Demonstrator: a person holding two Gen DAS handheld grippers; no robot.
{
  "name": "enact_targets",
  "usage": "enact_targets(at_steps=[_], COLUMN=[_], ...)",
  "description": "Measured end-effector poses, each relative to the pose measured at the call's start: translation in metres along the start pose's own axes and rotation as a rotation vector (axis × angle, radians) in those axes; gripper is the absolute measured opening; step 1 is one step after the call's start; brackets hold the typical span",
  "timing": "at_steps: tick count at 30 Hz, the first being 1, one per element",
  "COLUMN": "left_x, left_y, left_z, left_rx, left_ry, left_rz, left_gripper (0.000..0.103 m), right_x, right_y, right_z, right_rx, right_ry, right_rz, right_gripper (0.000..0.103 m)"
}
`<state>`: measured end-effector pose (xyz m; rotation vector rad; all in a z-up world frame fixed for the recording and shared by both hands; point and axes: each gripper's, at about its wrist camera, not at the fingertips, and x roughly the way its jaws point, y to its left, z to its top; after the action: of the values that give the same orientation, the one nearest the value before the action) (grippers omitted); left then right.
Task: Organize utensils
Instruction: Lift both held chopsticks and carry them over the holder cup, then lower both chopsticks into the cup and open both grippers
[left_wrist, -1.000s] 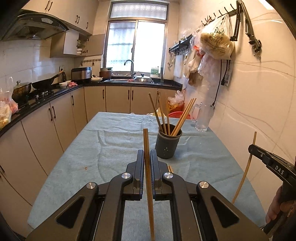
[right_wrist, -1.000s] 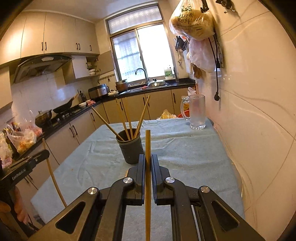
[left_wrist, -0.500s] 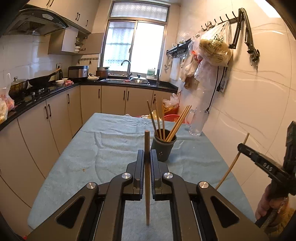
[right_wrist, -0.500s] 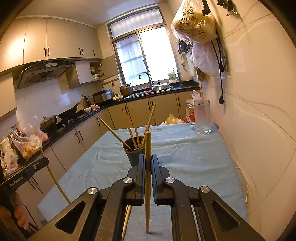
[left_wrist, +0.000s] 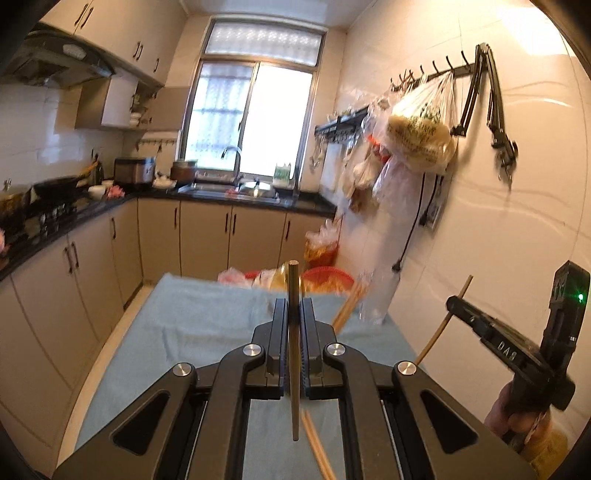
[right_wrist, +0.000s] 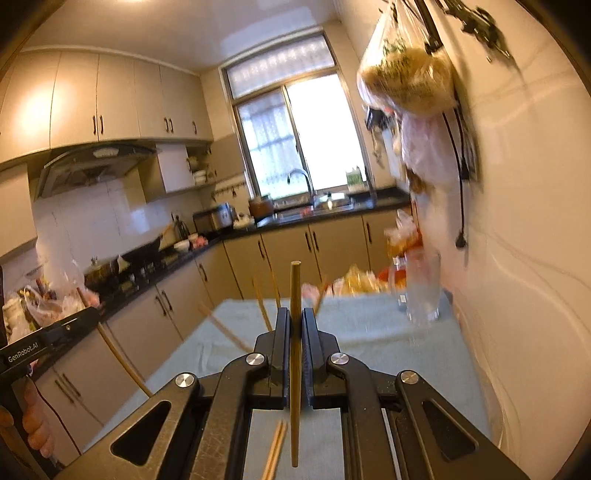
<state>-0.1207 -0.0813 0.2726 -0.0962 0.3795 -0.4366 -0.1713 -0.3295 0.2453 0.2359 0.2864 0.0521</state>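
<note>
The left gripper is pinching one thin brown wooden chopstick; the right gripper is pinching another. Both are standing upright above the blue-grey tablecloth. Keep them straight when lowering.

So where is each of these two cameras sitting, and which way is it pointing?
Left wrist view: sits on the left claw, facing along its fingers over the cloth-covered table towards the window; the right claw and the hand holding it show at right.
Right wrist view: sits on the right claw, facing the same way; the left claw and its hand show at left.
Shared: each claw pinches one chopstick; both views show the table, the window and the other claw.
</note>
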Motion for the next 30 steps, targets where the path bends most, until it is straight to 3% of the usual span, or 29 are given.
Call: enact_targets(at_steps=[3, 10, 18, 24, 25, 27, 28, 30], left_x=[0.023, 0.097, 0.169, 0.173, 0.170, 0.161, 0.155, 0.140], left_y=[-0.007, -0.012, -0.006, -0.007, -0.007, -0.008, -0.009, -0.010], left_z=[0.022, 0.050, 0.020, 0.010, 0.011, 0.012, 0.014, 0.015], left_rx=[0.007, -0.033, -0.023, -0.013, -0.010, -0.008, -0.008, -0.005], left_ry=[-0.030, 0.005, 0.142, 0.160, 0.157, 0.143, 0.129, 0.100], left_rz=[0.025, 0.027, 0.043, 0.040, 0.038, 0.040, 0.044, 0.050], left_gripper=[0.005, 0.005, 0.006, 0.007, 0.012, 0.026, 0.034, 0.039], right_x=[0.017, 0.070, 0.138, 0.156, 0.157, 0.155, 0.153, 0.145], right_y=[0.006, 0.012, -0.012, -0.027, -0.028, -0.028, -0.028, -0.027], right_z=[0.018, 0.041, 0.010, -0.007, -0.008, -0.007, -0.006, -0.004], right_rx=[0.002, 0.002, 0.087, 0.126, 0.125, 0.123, 0.122, 0.118], right_ry=[-0.033, -0.100, 0.045, 0.115, 0.120, 0.118, 0.115, 0.112], right_rz=[0.004, -0.033, -0.037, -0.024, -0.025, -0.026, -0.027, -0.027], right_gripper=[0.007, 0.007, 0.007, 0.012, 0.016, 0.034, 0.035, 0.036])
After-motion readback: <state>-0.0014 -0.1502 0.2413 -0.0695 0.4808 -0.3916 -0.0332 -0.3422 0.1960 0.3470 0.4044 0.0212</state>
